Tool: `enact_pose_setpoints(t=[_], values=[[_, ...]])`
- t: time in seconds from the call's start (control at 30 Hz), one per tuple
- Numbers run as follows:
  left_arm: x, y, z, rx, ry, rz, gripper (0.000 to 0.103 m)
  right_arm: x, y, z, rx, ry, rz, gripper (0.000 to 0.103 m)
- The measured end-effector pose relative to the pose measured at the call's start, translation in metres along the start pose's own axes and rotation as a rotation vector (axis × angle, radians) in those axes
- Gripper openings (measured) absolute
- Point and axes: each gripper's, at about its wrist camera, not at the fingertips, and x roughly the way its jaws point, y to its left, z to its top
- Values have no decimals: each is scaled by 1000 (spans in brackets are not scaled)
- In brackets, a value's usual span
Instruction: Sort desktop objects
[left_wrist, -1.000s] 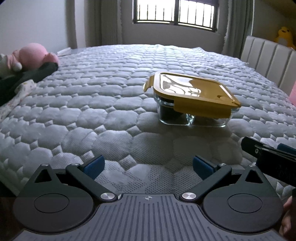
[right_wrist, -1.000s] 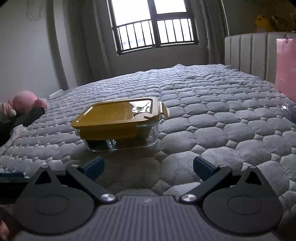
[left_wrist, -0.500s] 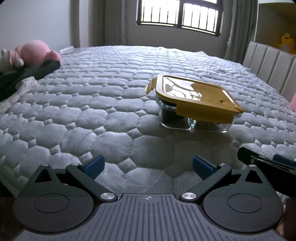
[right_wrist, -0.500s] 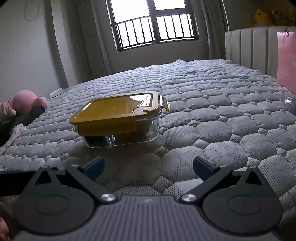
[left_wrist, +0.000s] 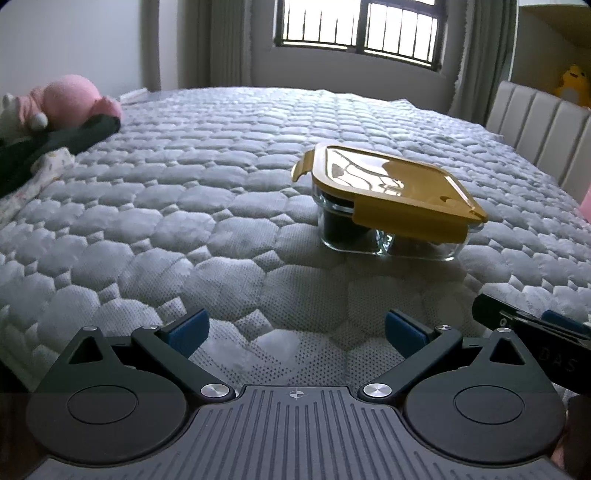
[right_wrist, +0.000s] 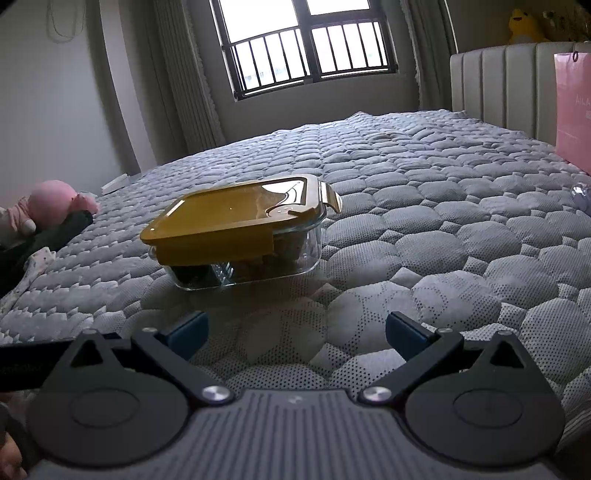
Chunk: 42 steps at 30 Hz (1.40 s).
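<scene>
A glass food container with a yellow lid sits on the grey quilted mattress, ahead and to the right of my left gripper. It also shows in the right wrist view, ahead and slightly left of my right gripper. Dark items show through the glass. One lid latch sticks up at the far corner. Both grippers are open and empty, low over the mattress, short of the container. The right gripper's body shows at the right edge of the left wrist view.
A pink plush toy and dark clothing lie at the mattress's left edge. A padded headboard and a pink bag stand at the right. A yellow plush sits behind the headboard. A window is at the back.
Both grippers have edged slightly closer to the container and tilted a little. Both stay open and empty. The container has not moved.
</scene>
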Motion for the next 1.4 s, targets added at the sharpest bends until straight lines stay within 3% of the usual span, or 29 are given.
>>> enact_pose_setpoints(t=[0.2, 0.43, 1.4], values=[[1, 4, -1, -31, 18, -36, 103, -1, -1, -1, 8, 3, 12, 103], [-1, 0, -2, -4, -5, 33, 103, -3, 2, -1, -6, -7, 4, 103], [5, -11, -6, 61, 17, 39, 103, 1, -5, -3, 17, 12, -6, 103]])
